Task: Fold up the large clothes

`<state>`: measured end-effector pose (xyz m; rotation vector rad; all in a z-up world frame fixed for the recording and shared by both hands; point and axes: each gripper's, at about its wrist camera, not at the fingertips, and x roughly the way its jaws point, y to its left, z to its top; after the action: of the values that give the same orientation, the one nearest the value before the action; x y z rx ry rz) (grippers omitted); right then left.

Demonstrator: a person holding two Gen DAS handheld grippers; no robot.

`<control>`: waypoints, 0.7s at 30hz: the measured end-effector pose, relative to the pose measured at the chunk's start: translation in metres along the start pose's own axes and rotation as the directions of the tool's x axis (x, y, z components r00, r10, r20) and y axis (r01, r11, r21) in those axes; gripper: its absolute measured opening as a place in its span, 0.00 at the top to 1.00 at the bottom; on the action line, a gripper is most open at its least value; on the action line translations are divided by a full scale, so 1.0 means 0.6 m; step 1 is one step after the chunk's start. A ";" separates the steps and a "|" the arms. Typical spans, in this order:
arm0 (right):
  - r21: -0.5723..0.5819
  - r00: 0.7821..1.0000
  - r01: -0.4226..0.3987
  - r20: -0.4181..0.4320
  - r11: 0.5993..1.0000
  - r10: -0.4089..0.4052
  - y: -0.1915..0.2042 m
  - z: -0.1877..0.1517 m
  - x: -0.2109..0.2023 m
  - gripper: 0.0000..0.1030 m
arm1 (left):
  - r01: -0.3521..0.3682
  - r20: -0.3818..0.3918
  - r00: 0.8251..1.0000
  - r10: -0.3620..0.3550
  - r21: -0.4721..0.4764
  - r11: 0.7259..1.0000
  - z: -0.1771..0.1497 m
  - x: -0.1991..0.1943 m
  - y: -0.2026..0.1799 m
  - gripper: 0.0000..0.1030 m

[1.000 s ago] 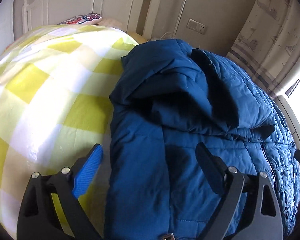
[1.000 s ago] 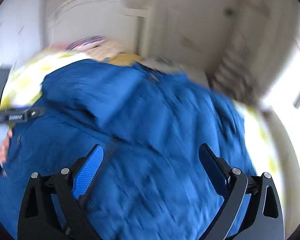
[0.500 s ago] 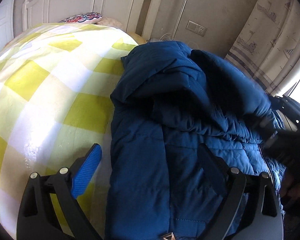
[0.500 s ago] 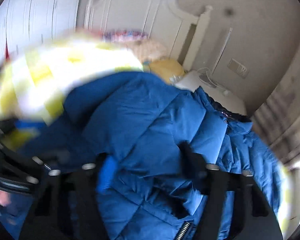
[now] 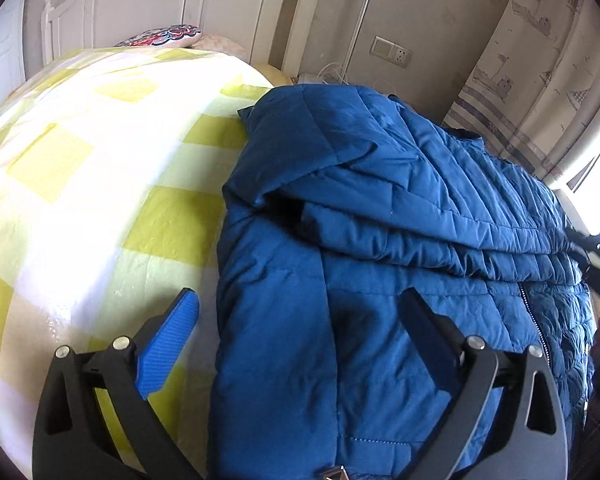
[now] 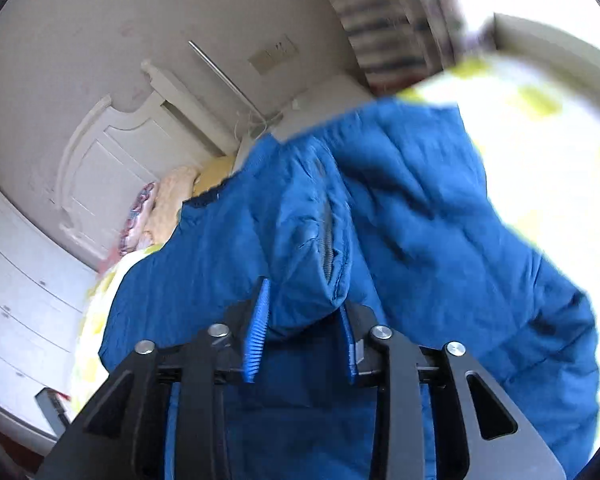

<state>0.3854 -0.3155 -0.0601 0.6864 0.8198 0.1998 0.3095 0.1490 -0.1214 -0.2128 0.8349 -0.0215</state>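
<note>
right tool closed from spread wide onto a jacket fold at lower centre, quilted panel now draped across jacket's upper right

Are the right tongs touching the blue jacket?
Touching. The right wrist view shows the right tongs closed on a fold of the blue jacket by its zipper.

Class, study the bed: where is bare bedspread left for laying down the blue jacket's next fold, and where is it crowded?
Free: the checked bedspread between the jacket, the pillows and the open left gripper. Crowded: the window side, where the right gripper grips the jacket.
</note>
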 end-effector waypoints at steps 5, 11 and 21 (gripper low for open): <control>0.000 0.995 -0.099 -0.007 0.995 0.099 0.008 -0.003 -0.001 0.21 | -0.017 -0.005 1.000 0.017 0.013 1.000 0.000 0.002 -0.006 0.04; -0.060 0.999 -0.048 -0.018 0.997 0.047 0.027 -0.005 0.027 0.53 | -0.047 -0.017 0.999 0.048 0.036 0.998 0.000 0.009 -0.020 0.03; -0.137 0.992 -0.061 0.099 0.989 0.075 0.040 -0.008 -0.080 0.78 | -0.069 -0.022 0.997 0.070 0.052 0.996 0.000 0.014 -0.029 0.03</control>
<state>0.3512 -0.3146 -0.0181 0.5934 0.6780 0.2762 0.3163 0.1309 -0.1238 -0.1354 0.8645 0.0199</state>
